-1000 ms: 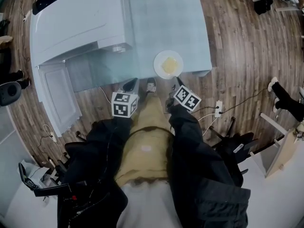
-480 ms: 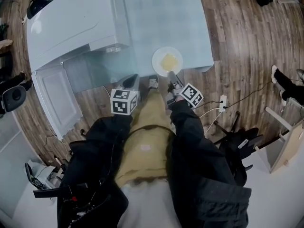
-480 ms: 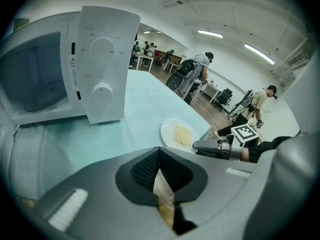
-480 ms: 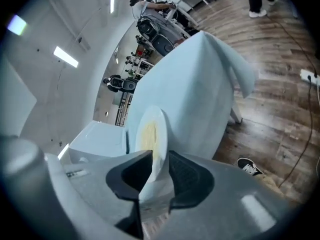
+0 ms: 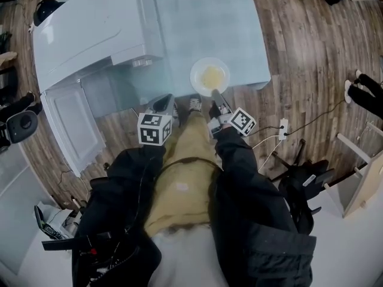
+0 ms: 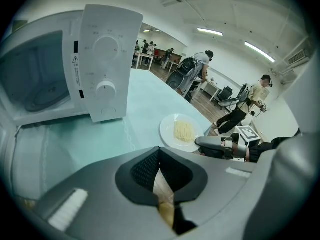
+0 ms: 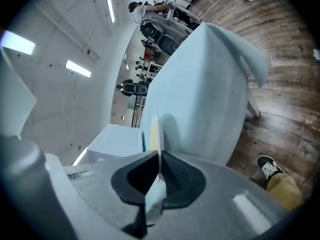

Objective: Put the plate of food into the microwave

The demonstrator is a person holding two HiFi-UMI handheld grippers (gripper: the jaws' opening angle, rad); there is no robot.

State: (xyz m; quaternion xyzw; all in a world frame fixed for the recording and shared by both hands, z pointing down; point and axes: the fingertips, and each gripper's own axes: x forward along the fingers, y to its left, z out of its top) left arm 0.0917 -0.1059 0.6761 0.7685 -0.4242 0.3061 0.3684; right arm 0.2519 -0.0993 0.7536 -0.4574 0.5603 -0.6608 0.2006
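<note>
A pale table (image 5: 203, 17) bears the microwave (image 5: 90, 28) and plate (image 5: 197, 69).

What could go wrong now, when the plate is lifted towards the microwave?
1. The right gripper, whose jaws have just been closing onto the plate, pinches only its near rim; the plate may tilt or slip out.
2. The food lies loose and could slide off.
3. The plate sits at the table edge, so a slip may drop it to the floor.

The right gripper (image 5: 217, 102) has just closed its jaws on the plate's (image 5: 197, 75) rim at the table's near edge.
</note>
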